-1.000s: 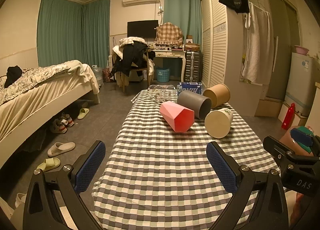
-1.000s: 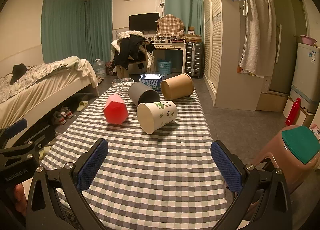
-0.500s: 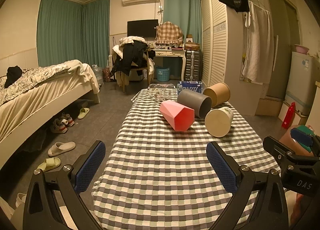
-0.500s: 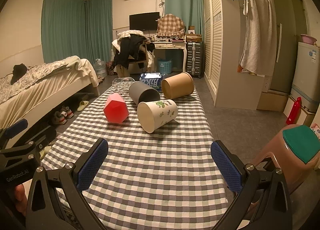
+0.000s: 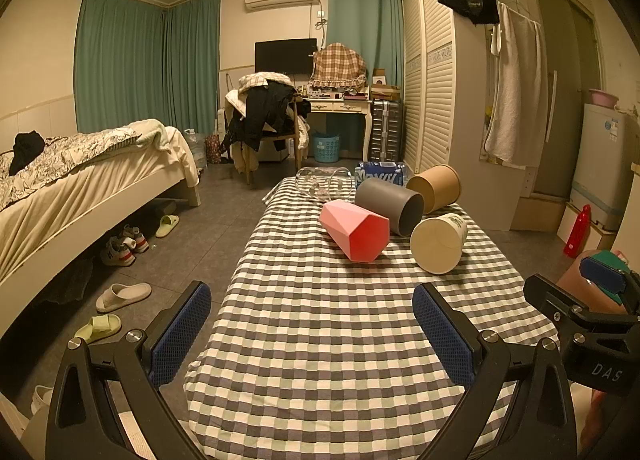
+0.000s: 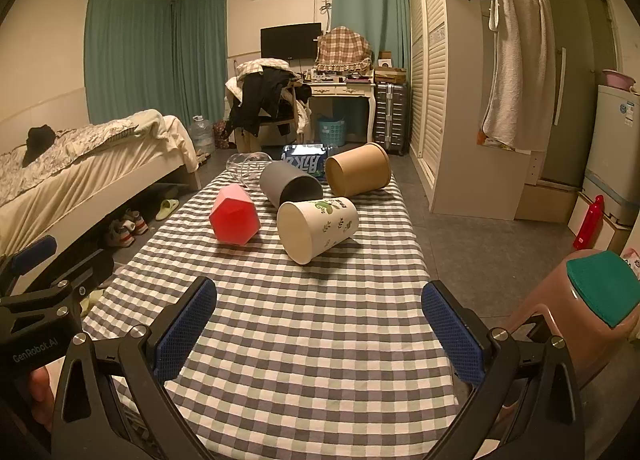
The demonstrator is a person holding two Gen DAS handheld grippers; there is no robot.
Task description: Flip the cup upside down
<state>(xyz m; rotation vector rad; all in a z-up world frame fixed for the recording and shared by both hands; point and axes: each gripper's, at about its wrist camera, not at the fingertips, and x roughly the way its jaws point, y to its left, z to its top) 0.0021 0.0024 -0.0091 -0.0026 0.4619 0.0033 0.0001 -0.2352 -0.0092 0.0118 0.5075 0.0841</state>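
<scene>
Several cups lie on their sides at the far half of the checked table (image 5: 320, 340): a pink faceted cup (image 5: 354, 230) (image 6: 234, 216), a grey cup (image 5: 390, 204) (image 6: 288, 188), a brown paper cup (image 5: 434, 186) (image 6: 358, 174) and a white cup with a leaf print (image 5: 438, 242) (image 6: 316, 228). My left gripper (image 5: 312, 326) is open and empty over the near table, well short of the cups. My right gripper (image 6: 320, 324) is open and empty too, facing the white cup from a distance.
A clear glass bowl (image 5: 324, 182) and a blue packet (image 5: 380, 176) lie at the table's far end. A bed (image 5: 80, 180) stands left, with shoes and slippers (image 5: 120, 296) on the floor. A pink stool with a green top (image 6: 592, 300) stands at the right, wardrobe (image 5: 440, 100) beyond.
Both views have crept slightly toward the cups. Both grippers stay open and empty. The cups have not moved.
</scene>
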